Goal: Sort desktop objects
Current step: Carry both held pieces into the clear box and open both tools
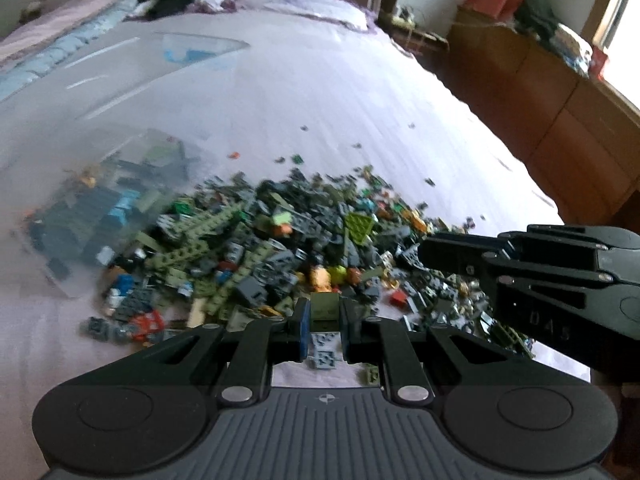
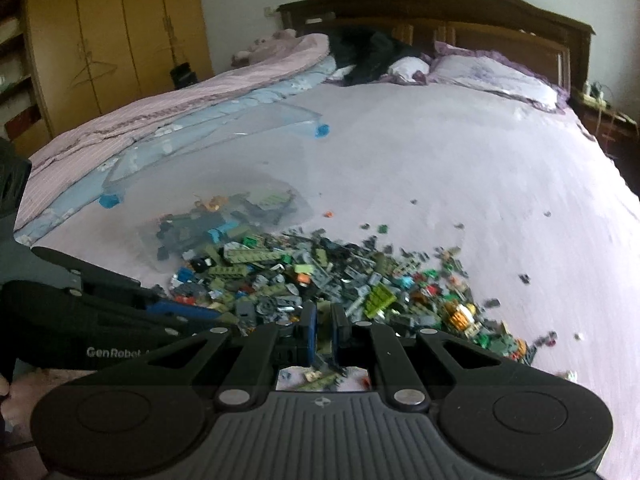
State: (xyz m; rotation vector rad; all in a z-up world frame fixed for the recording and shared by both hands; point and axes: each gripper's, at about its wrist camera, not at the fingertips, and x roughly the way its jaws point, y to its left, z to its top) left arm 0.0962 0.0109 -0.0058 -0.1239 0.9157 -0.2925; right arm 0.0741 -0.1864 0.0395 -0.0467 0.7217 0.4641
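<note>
Bedroom, pale bed [image 2: 440, 168] strewn with building bricks [image 1: 280, 248] — most in one loose heap, some in clear bin [image 2: 240, 216] alongside, strays scattered beyond. Sorting partway at best. Left hand-held gripper [image 1: 324, 312] clamped on olive brick [image 1: 325, 307]; right hand-held gripper [image 2: 324, 330] nearly closed on sm. olive piece [image 2: 325, 340] — grip unclear.

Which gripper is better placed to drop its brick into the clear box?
Probably the left gripper: it grips an olive brick, and the clear box lies on its side of the pile. The right gripper sits farther over.
</note>
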